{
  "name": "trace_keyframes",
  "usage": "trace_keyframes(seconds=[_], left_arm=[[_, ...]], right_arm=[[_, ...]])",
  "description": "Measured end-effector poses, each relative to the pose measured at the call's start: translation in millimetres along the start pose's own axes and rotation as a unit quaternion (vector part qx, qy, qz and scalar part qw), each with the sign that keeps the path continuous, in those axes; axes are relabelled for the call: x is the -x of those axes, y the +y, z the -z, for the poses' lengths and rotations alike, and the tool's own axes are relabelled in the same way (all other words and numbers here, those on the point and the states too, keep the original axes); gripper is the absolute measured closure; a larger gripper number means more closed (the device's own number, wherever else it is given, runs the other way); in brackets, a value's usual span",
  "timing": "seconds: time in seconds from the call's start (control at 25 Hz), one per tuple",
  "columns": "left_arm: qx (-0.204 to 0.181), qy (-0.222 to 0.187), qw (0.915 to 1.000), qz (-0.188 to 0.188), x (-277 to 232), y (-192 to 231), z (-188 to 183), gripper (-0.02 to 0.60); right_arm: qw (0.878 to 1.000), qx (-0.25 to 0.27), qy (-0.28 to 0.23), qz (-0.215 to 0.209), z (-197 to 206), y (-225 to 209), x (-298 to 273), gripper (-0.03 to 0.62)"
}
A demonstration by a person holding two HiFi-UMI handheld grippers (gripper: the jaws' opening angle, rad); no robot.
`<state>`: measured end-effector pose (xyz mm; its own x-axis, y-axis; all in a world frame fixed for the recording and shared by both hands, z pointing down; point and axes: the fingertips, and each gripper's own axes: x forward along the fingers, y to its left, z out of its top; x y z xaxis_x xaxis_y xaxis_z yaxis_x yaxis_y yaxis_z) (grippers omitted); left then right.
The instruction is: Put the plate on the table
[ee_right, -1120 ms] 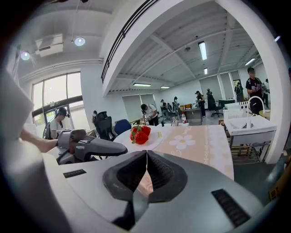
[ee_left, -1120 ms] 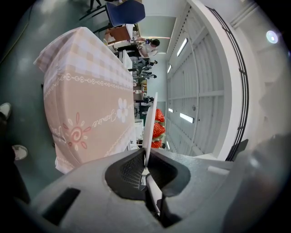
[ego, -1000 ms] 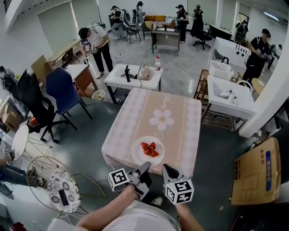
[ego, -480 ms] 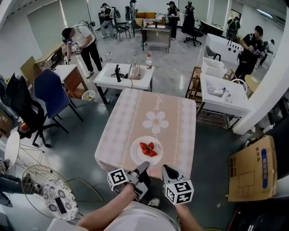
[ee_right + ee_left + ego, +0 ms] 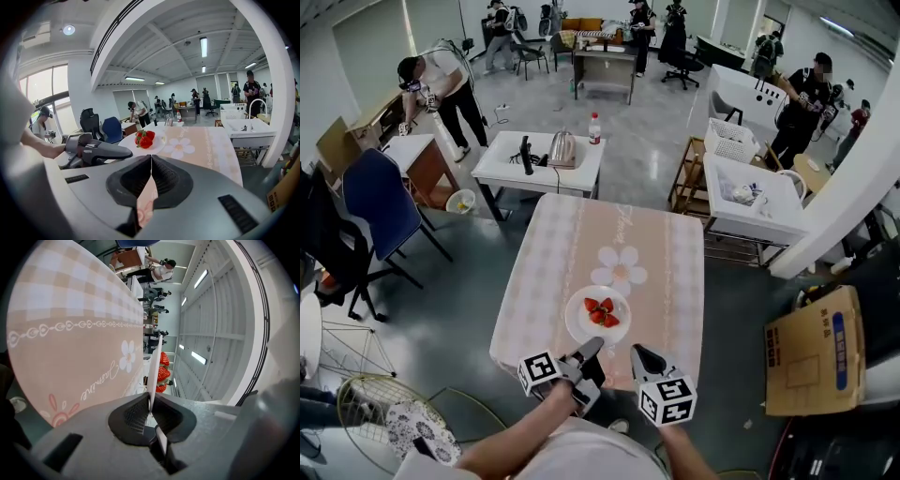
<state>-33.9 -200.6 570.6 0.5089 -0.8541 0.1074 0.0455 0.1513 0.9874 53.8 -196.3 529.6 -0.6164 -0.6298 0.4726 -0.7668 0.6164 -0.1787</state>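
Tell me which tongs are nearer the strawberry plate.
Left. The left tongs are clamped on the plate at its near rim. The right tongs sit shut just right of it, apart from the rim.

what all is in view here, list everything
table: one, pink checked cloth with flower, centre
plate: one, white, over the table's near end, rim gripped
strawberries: about three, red, on the plate
kettle: one, silver, on the white table behind
bottle: one, red cap, right of the kettle
cardboard box: one, brown, floor at right
people: several, around the room
left gripper: one, grey, shut on the plate's rim
right gripper: one, grey, shut, empty
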Motion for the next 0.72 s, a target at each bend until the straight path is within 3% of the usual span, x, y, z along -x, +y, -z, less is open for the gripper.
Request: trace_keyframes(seconds=[0.4,0.72], left_arm=[[-0.014,0.069,0.9974,-0.019,-36.3,19.3,-44.3,0.561],[-0.025,0.103,0.9934,-0.043,-58.6,41.0,-72.8,0.561]], right_arm=[[0.999,-0.018,0.003,0.043,-18.9,-10.7,-52.4,0.589],[0.996,-0.046,0.027,0.068,-8.0,-10.8,-71.9,0.589]])
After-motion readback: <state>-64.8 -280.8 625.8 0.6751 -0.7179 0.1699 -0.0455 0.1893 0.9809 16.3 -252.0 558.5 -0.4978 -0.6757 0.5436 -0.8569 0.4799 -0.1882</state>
